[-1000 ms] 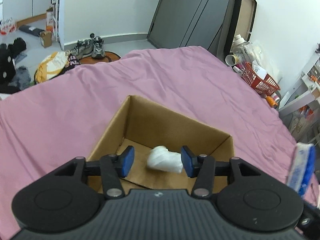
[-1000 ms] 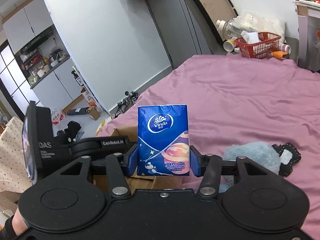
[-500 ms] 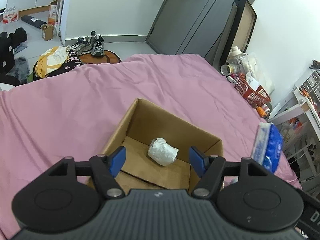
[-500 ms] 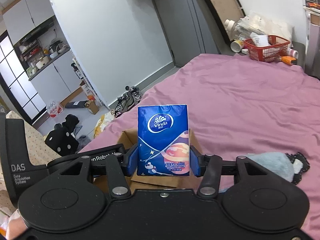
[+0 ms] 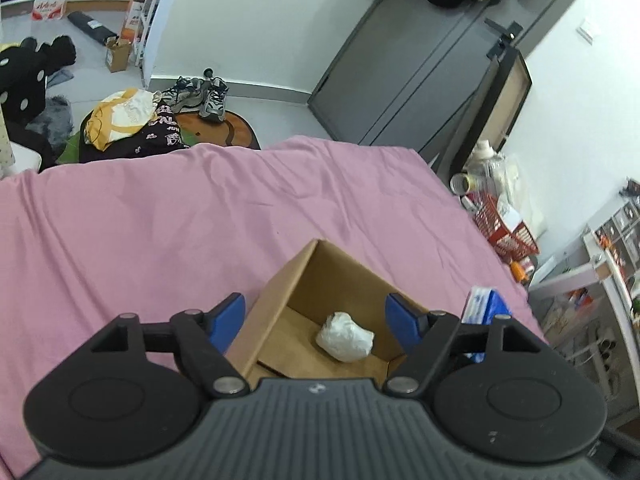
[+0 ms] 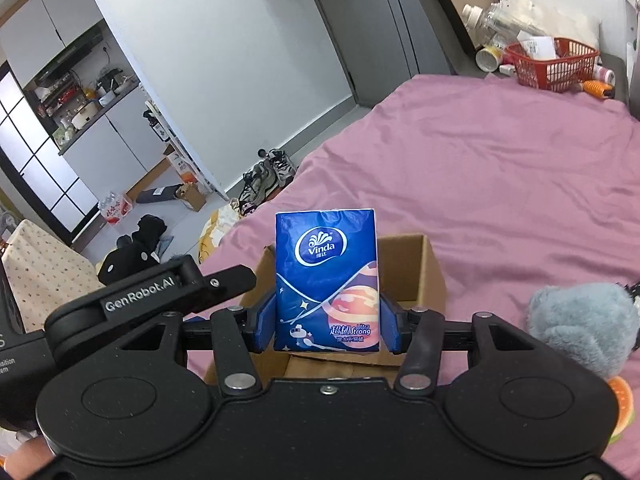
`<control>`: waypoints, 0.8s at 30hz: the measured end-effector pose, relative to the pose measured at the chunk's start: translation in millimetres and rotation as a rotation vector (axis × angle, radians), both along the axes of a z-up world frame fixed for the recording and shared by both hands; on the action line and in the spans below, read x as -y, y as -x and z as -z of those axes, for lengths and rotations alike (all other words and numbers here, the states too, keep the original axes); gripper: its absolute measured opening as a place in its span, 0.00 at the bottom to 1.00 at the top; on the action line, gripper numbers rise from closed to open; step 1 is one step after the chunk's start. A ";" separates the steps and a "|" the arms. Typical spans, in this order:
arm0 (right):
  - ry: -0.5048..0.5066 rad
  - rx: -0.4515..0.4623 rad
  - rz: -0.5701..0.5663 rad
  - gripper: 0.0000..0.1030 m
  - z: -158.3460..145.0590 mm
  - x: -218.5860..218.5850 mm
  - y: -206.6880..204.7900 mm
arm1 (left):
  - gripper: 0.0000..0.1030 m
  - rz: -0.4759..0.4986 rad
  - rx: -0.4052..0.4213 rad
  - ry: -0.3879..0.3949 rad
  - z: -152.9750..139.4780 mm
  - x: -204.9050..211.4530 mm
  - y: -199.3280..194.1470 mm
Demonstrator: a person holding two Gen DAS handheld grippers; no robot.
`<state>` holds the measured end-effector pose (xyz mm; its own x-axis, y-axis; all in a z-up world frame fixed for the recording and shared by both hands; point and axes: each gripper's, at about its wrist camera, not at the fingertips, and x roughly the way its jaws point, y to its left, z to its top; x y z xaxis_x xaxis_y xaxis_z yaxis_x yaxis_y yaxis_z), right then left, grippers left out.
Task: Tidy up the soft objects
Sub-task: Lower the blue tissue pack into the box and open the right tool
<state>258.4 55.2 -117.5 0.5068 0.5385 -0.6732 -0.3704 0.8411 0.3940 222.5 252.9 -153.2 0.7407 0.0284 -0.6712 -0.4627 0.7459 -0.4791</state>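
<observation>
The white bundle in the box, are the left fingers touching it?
Apart. The left wrist view shows the white bundle lying on the cardboard box floor, with the left gripper opening and its fingers spread clear of it.

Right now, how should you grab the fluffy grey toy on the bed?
Judging by its shape, grip the grey toy across its round, puffy middle, coming from above. It lies low on the pink sheet, nothing rests on it, and its fur looks squashy, so fingers should sink in.

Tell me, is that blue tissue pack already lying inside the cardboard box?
No, the blue tissue pack stands upright, clamped in the right gripper, above the cardboard box.
</observation>
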 end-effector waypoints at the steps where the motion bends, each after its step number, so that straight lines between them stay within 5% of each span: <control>1: -0.006 -0.006 -0.007 0.49 1.3 -2.0 -0.9 | 0.74 -0.003 -0.001 0.002 1.1 -1.9 -0.4; 11: 0.032 -0.038 -0.016 0.72 3.2 -3.7 0.9 | 0.74 -0.016 -0.019 0.028 14.0 -14.8 -4.6; 24: 0.105 -0.001 0.018 0.78 -22.8 56.4 24.5 | 0.74 0.053 -0.096 -0.050 9.9 3.5 -13.6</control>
<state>233.9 -1.2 -94.7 0.5150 0.4559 -0.7259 -0.3550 0.8842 0.3035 236.1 249.4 -163.1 0.6746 0.0262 -0.7377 -0.4641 0.7922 -0.3963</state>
